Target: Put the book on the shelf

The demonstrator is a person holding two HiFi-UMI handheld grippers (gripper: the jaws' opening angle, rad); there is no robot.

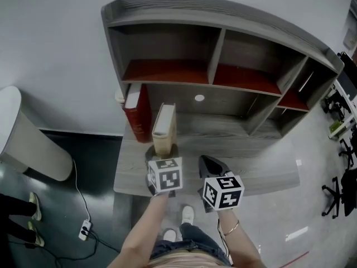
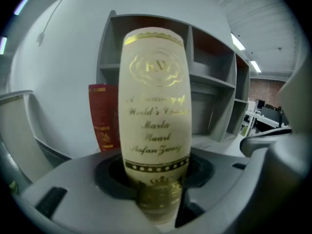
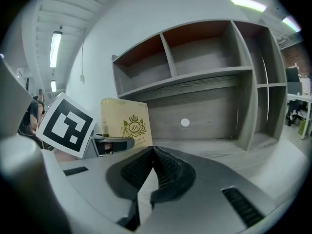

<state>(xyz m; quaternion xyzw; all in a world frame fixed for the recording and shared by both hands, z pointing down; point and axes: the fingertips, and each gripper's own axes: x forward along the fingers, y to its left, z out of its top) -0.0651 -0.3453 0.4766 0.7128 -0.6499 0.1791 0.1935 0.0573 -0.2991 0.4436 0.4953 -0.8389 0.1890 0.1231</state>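
The left gripper [image 1: 162, 151] is clamped on the foot of the cream book's [image 1: 164, 121] spine, jaws pressed to either side. The right gripper [image 1: 211, 165] hangs just to its right over the desk's front edge, jaws closed together with nothing between them. Behind stands the grey shelf [image 1: 223, 15] with red-floored upper compartments, all bare. Under it, the grey desk [image 1: 262, 175]. The cream book is upright near the desk's front-left corner, gold-lettered spine toward the person; whether its base touches the desktop cannot be told. A red book [image 1: 138, 111] stands upright at the back-left corner, just behind the cream one.
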